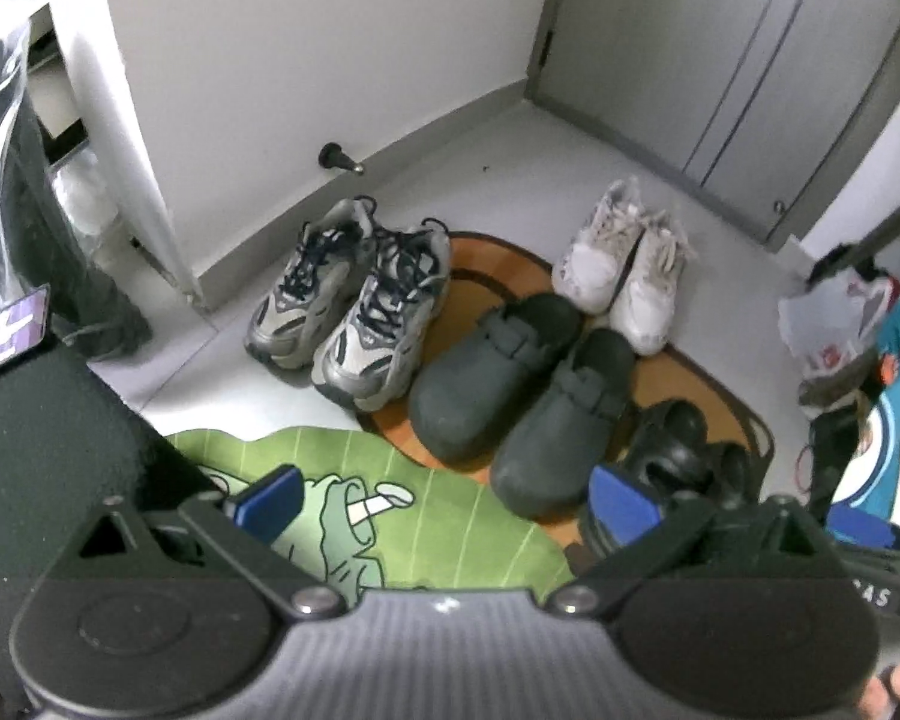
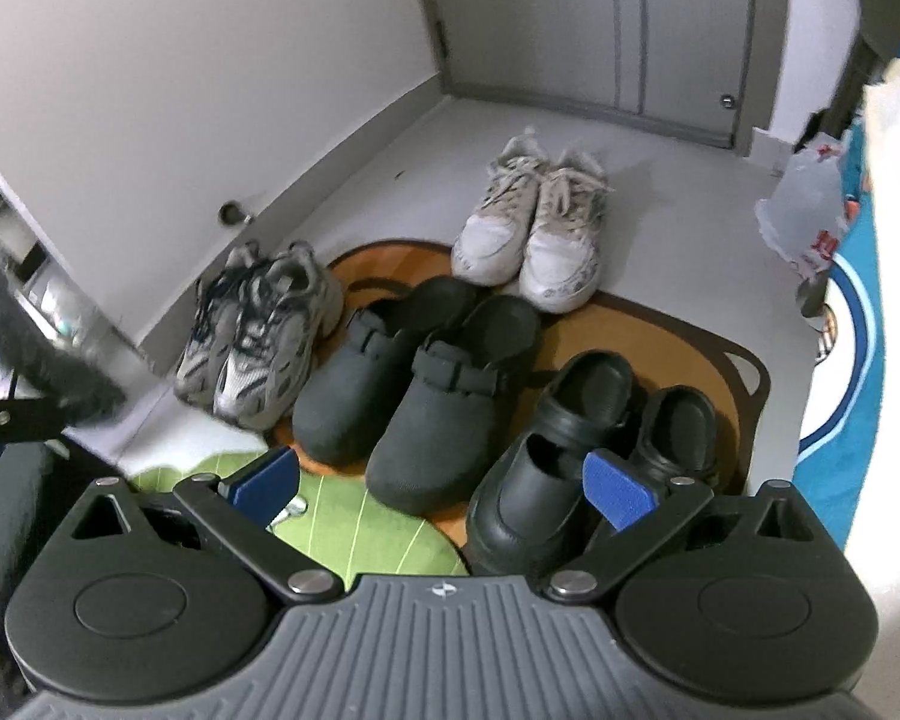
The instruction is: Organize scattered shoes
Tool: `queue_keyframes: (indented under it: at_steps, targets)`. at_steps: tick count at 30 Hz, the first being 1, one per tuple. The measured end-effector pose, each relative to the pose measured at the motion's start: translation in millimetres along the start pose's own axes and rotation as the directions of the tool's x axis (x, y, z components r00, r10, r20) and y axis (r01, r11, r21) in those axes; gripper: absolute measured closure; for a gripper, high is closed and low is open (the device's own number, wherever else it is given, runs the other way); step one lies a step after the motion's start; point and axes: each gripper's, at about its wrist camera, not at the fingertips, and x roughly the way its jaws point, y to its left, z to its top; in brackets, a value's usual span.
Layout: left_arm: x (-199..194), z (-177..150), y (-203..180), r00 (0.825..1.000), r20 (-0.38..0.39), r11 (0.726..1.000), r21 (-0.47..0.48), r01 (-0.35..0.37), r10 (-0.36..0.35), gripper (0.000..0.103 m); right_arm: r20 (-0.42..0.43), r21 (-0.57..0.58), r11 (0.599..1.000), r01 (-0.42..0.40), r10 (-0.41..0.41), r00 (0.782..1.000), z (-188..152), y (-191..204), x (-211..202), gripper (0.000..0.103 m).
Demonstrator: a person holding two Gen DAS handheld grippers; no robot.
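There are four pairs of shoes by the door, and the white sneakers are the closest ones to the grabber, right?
Not quite. There are four pairs, but the white sneakers are the farthest. The shiny black clogs are closest, as the right wrist view shows.

no readable text, labels or brands

Soft even indoor light, faint shadows under shoes. Strong fisheye bending at edges, dark corners. Centre fairly sharp; side edges smeared, washed-out white at right.
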Motion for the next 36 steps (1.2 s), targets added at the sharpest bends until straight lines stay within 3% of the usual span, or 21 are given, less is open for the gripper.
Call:
queue_keyframes:
  at_steps: [5, 14, 20, 28, 31, 33, 36]
  targets:
    - [3.7, 0.0, -12.7, 1.0, 0.002, 1.0, -0.013, -0.019, 0.019, 0.0, -0.006, -0.001, 1.0, 0.01, -0.01, 1.0, -7.1, 2.3, 3.9, 0.0]
    - [10.0, -8.9, -45.7, 0.999, 0.017, 0.994, 0.1, -0.035, 0.034, 0.0, 0.036, 0.014, 0.999, 0.035, -0.035, 0.999, -6.9, -3.6, -4.4, 0.0]
    - [14.4, -7.5, -46.8, 0.999, -0.01, 0.995, 0.096, -0.032, 0.034, 0.0, 0.027, 0.024, 0.999, 0.039, -0.039, 0.999, -6.3, -8.3, -1.4, 0.0]
    - [7.3, 19.0, -54.1, 1.0, -0.003, 0.998, 0.069, 0.006, -0.006, 0.0, 0.033, 0.081, 0.994, 0.075, -0.078, 0.996, -2.9, -24.3, 4.1, 0.0]
    - [7.5, 27.6, -63.1, 0.998, 0.028, 0.997, 0.058, -0.054, 0.052, 0.0, 0.049, 0.101, 0.992, 0.072, -0.077, 0.996, 0.8, -31.2, -5.3, 0.0]
    - [10.3, 30.5, -69.7, 0.997, 0.03, 0.994, 0.085, -0.074, 0.072, 0.0, 0.068, 0.106, 0.992, 0.066, -0.074, 0.995, 4.3, -34.5, -13.4, 0.0]
    - [17.7, 38.3, -78.9, 0.999, 0.007, 0.989, 0.143, -0.037, 0.036, 0.0, 0.106, 0.097, 0.99, 0.102, -0.112, 0.988, 8.7, -40.3, -20.1, 0.0]
